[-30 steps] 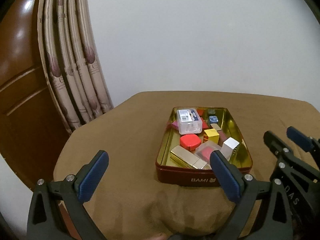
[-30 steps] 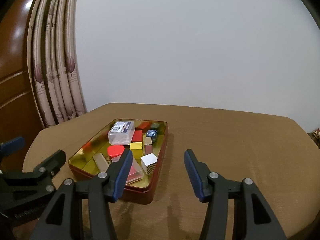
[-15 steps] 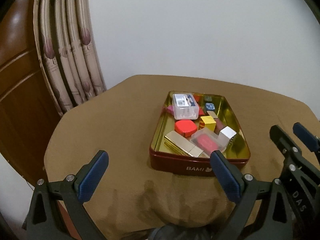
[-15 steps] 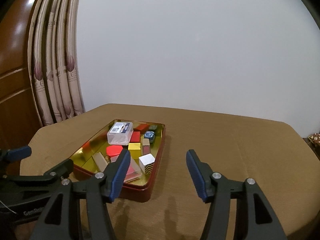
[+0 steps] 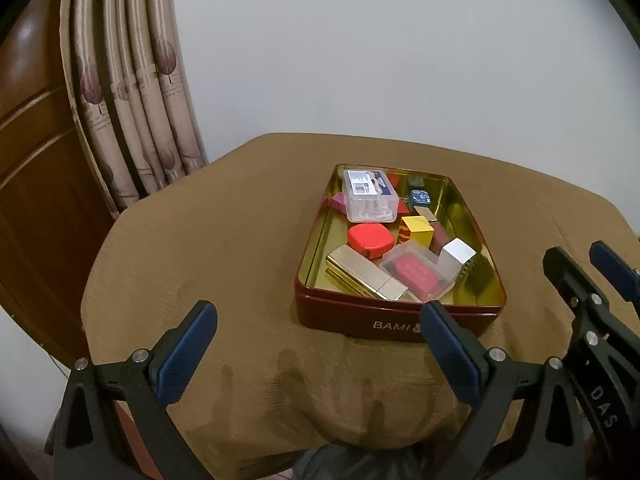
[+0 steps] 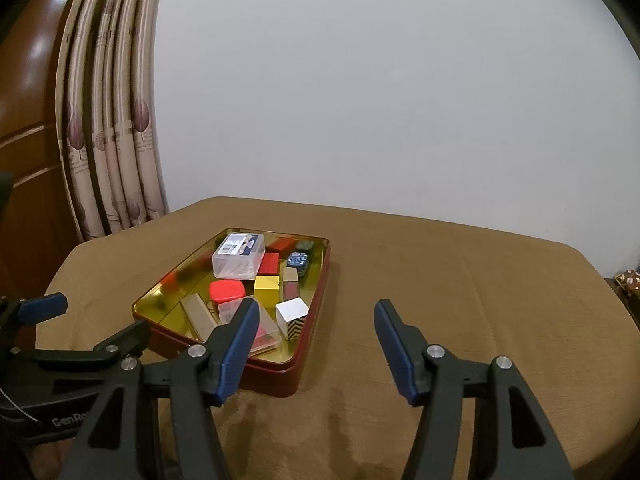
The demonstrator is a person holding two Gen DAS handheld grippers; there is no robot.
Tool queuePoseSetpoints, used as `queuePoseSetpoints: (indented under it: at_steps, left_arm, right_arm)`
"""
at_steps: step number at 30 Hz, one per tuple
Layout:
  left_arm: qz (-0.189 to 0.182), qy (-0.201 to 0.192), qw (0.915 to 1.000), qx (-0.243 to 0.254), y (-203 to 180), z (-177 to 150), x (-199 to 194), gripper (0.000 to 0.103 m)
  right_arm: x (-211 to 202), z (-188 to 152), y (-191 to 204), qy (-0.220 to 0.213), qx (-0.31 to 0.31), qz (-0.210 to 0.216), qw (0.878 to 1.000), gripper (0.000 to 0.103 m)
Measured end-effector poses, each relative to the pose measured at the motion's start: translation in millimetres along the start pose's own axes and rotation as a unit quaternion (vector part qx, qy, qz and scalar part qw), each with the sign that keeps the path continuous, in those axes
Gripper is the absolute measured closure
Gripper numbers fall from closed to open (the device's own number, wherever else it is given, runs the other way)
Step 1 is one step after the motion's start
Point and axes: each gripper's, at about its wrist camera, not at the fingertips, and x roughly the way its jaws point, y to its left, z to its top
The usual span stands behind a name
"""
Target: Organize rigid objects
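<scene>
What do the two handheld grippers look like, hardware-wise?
Both are black plastic scissor-style frames with silver pivot bolts and ribbed blue finger pads. The left gripper shows white "GenRo" lettering on its body in the right wrist view; the right gripper shows "DAS" in the left wrist view. No sleeves visible.

A brown cloth [image 5: 224, 248] covers the bench [image 6: 480, 304] right to its edges and hangs over the near side in soft folds. Behind the bench rises a plain white wall [image 5: 380, 60], bare and evenly lit. To the left of it hangs a beige curtain [image 5: 132, 92], gathered in vertical pleats and printed with small purplish tree shapes. Further left stands a glossy brown wooden door [image 5: 28, 152] with raised panel mouldings. In the right wrist view, a small patterned object [image 6: 630, 280] shows at the far right edge, too little to identify.
</scene>
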Motion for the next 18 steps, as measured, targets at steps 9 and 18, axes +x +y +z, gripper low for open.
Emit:
queuePoseSetpoints:
  at_steps: [9, 18]
  left_arm:
    - [-0.006, 0.02, 0.9998, 0.006, -0.7, -3.4, 8.9, 0.0]
    - [0.0, -0.016, 0.9998, 0.01, 0.2, -8.2, 4.8, 0.0]
  right_arm:
    - [2.5, -3.5, -3.0, 0.009, -0.003, 0.002, 1.0, 0.041]
    - [1.3, -1.8, -2.8, 0.007, -0.008, 0.004, 1.0, 0.041]
